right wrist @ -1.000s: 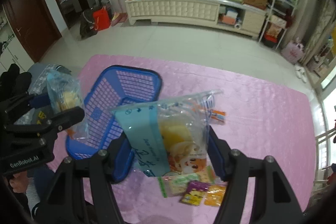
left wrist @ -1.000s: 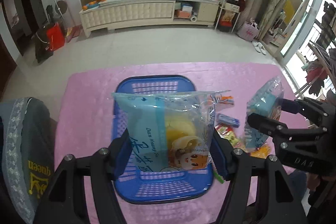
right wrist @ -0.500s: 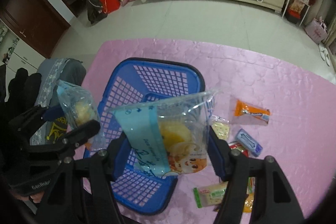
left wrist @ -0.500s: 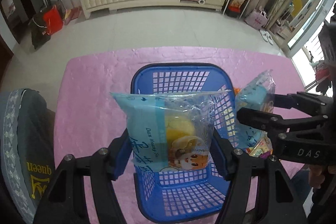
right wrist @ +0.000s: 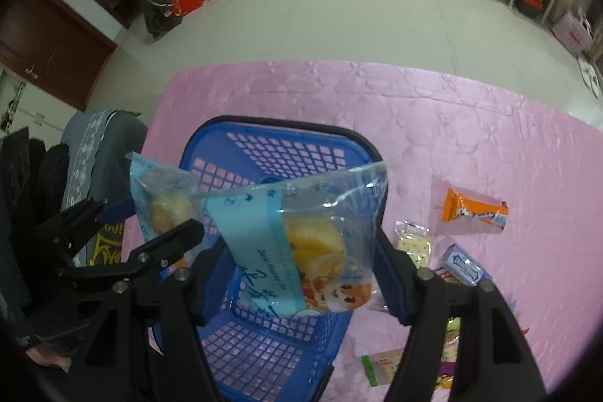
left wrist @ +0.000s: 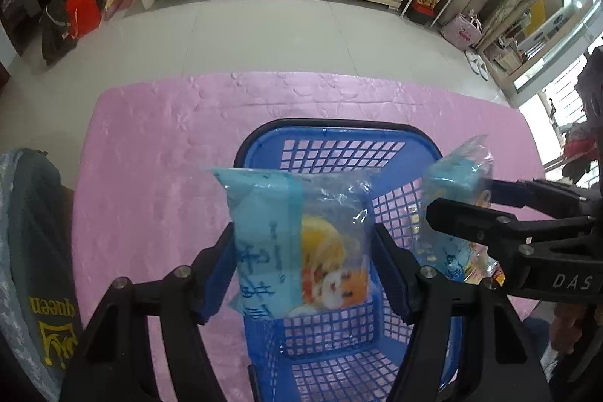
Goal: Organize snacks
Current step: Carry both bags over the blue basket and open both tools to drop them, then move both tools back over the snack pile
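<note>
A blue plastic basket (left wrist: 339, 145) stands on the pink tablecloth (left wrist: 162, 153); it also shows in the right wrist view (right wrist: 271, 153). My left gripper (left wrist: 301, 262) is shut on a clear and light-blue cake bag (left wrist: 294, 236), held over the basket. My right gripper (right wrist: 301, 262) is shut on a second, like cake bag (right wrist: 297, 236), over the basket's right side. Each gripper with its bag shows in the other's view: the right one (left wrist: 456, 191), the left one (right wrist: 162, 202).
Loose snacks lie on the cloth right of the basket: an orange packet (right wrist: 471, 210), a cracker pack (right wrist: 412, 243), a blue packet (right wrist: 465, 266), a green-edged pack (right wrist: 384, 366). A grey chair back (left wrist: 34, 251) stands at the table's left edge.
Both grippers have moved with their bags from beside the basket to above it. The right gripper came in leftward from over the loose snacks.
</note>
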`<state>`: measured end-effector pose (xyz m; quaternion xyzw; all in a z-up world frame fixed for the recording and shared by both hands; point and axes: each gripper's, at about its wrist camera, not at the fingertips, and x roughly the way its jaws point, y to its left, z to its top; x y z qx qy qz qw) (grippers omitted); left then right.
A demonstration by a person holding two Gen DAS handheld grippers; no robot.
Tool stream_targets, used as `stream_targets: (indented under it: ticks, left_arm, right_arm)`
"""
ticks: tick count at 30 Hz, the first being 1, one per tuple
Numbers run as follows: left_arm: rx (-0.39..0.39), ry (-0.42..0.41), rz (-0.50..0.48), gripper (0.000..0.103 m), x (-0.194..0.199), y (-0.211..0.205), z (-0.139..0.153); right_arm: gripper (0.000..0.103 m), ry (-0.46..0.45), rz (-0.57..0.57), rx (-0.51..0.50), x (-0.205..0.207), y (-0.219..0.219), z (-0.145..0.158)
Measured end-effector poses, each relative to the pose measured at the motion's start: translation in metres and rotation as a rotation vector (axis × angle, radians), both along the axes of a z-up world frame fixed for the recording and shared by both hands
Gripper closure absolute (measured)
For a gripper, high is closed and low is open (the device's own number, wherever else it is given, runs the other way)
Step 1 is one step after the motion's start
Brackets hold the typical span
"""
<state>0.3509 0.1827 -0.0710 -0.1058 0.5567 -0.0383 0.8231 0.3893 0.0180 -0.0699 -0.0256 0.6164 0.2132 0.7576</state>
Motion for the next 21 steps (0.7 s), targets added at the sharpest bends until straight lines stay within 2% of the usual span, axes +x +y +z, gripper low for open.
stream_targets:
  ticks: [4,8,14,21]
  left_arm:
    - [0.01,-0.008,-0.005,0.035,0.001,0.0,0.003]
    - [0.002,-0.021,0.006,0.035,-0.009,0.001,0.009]
    - [0.013,-0.043,0.016,0.035,-0.029,-0.002,0.023]
    - [0.035,-0.093,0.009,0.035,-0.058,-0.017,0.053]
  right_arm:
    - [0.016,-0.015,0.014,-0.014,0.001,0.004,0.004]
    - [0.016,-0.065,0.007,-0.055,-0.005,-0.001,0.012]
    - [0.016,-0.059,-0.012,-0.052,-0.02,-0.02,0.019]
    - [0.016,-0.082,-0.037,-0.025,-0.047,-0.038,0.044]
